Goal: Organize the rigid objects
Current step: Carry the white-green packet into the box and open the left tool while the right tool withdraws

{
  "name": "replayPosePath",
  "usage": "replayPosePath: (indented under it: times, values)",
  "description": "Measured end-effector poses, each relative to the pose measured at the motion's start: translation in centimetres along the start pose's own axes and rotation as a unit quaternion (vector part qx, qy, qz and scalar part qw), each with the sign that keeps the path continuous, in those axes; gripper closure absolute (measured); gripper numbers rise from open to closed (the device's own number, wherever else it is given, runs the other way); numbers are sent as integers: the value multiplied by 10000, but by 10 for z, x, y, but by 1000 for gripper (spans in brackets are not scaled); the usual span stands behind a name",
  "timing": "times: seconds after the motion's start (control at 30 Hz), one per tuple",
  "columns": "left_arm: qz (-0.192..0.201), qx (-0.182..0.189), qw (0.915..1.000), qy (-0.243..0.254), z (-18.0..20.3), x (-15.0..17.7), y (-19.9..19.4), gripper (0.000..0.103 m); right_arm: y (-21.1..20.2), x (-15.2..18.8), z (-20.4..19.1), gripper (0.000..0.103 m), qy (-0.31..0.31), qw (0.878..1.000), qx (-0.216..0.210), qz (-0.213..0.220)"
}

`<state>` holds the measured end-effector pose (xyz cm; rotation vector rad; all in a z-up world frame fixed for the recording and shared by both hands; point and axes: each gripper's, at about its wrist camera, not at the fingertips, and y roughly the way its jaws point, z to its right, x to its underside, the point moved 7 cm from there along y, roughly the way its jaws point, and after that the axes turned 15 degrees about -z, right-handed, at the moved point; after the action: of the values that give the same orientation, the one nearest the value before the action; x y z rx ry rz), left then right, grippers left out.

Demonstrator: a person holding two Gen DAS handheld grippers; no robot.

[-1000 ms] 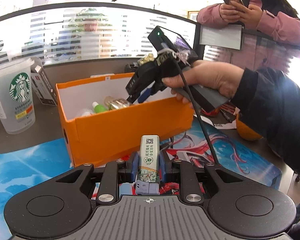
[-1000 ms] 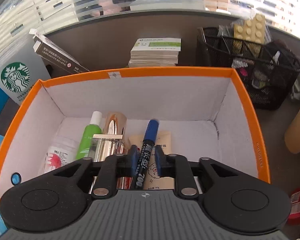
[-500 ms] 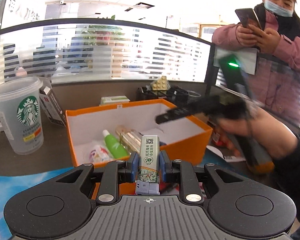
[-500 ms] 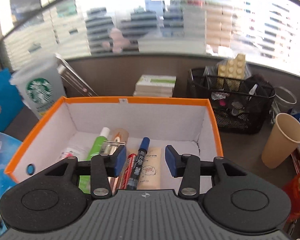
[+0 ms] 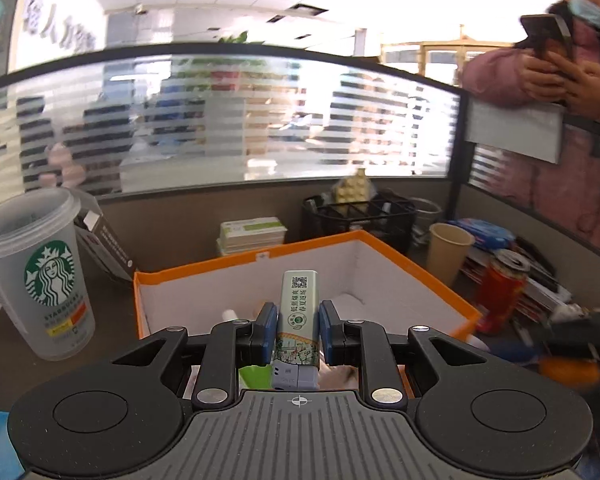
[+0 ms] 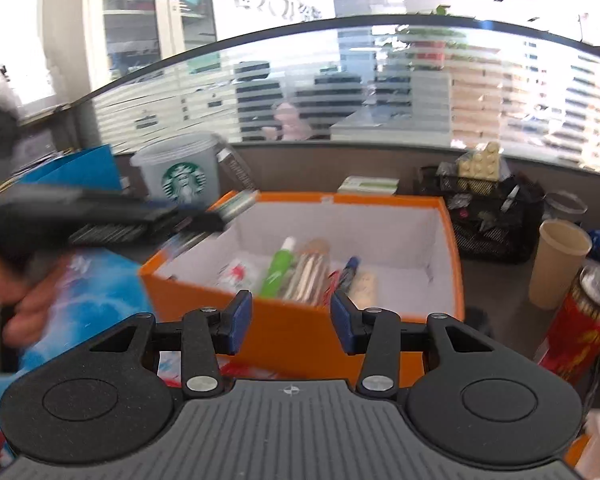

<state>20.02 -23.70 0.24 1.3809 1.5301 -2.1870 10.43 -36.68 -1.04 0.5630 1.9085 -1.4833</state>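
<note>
My left gripper is shut on a green-and-white lighter, held upright just over the near rim of the orange box. From the right wrist view the left gripper is a blur at the box's left corner. The right gripper stands open and empty, drawn back in front of the orange box. Inside lie a blue marker, a green bottle, a gold tube and a tan packet.
A Starbucks cup stands left of the box. Behind it are stacked booklets and a black mesh organiser; to the right, a paper cup and a red can. A person in pink holds a phone beyond the partition.
The right gripper let go of the blue marker in the box, opened and pulled back out. The left gripper rose and moved over the box's near rim with the lighter.
</note>
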Motion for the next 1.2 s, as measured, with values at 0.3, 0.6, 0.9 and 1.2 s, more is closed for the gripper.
replayPosePath:
  times: [0.3, 0.6, 0.9, 1.2]
  values:
    - [-418, -419, 9978, -311, -20, -11, 50, 82, 32, 40, -16, 62, 1, 9988, -183, -456]
    - [-930, -475, 9922, -680, -35, 2, 85, 82, 60, 61, -5, 62, 123, 9968, -71, -790]
    - [-1201, -503, 9883, -798, -38, 7, 106, 82, 73, 74, -10, 62, 72, 9962, -108, -858]
    - [-1302, -565, 9862, -848, -37, 6, 109, 81, 93, 49, -1, 51, -537, 9944, -83, -910]
